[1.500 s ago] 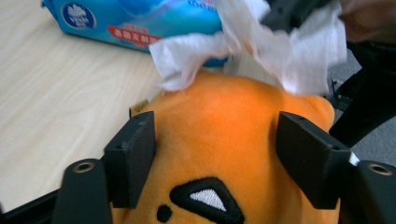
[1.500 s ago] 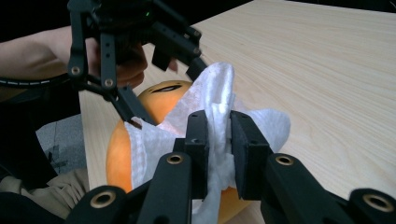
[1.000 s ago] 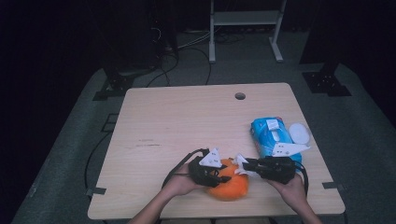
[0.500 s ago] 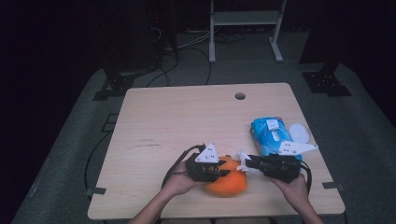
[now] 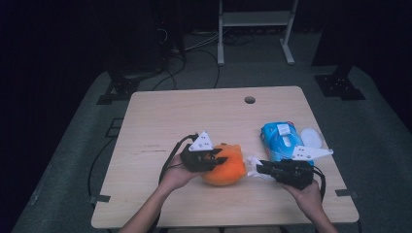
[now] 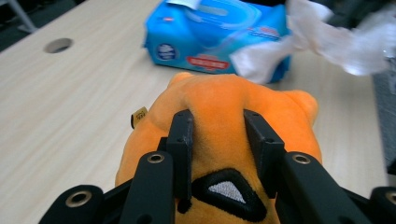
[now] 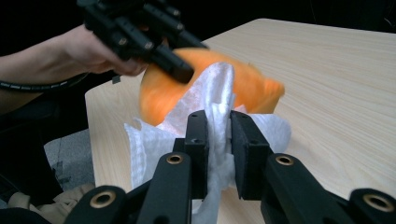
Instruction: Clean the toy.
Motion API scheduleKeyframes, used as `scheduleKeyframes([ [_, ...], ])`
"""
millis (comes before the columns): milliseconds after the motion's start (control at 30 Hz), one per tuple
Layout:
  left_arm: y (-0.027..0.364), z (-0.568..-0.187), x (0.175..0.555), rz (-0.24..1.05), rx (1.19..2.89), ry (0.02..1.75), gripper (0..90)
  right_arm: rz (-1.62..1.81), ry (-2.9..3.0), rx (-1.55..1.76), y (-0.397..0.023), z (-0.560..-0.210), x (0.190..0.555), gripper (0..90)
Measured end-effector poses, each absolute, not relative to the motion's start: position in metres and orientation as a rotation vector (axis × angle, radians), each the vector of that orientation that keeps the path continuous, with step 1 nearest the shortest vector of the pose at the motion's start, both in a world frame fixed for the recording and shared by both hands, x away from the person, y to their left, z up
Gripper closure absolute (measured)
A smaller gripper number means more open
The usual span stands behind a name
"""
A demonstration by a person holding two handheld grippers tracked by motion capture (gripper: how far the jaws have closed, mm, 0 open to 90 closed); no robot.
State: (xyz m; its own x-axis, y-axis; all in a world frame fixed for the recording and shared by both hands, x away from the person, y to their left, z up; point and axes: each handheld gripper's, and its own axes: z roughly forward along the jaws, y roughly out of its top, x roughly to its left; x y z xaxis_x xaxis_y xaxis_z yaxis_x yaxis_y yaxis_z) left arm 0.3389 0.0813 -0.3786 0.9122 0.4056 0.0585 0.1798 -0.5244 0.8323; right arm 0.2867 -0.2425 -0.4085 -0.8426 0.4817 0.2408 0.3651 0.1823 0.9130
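While the left tool [image 5: 221,159] stays out of it, clamped on the orange plush toy [image 5: 224,167] near-centre on the surface [image 5: 160,121], the right tool [image 5: 256,169], clamped on a white wipe [image 7: 212,100], is mid-wiping; next move likely calls for pressing wipe against plush.

Blue wipes pack [image 5: 279,141] beside a white lid [image 5: 311,138]
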Motion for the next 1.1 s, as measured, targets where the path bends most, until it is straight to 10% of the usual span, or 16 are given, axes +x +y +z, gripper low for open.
scheduleKeyframes([
  [1100,0.117,-0.403,0.405,0.457,2.139,0.711,64.0,1.477,2.489,0.867,-0.256,-0.433,0.292,76.5],
])
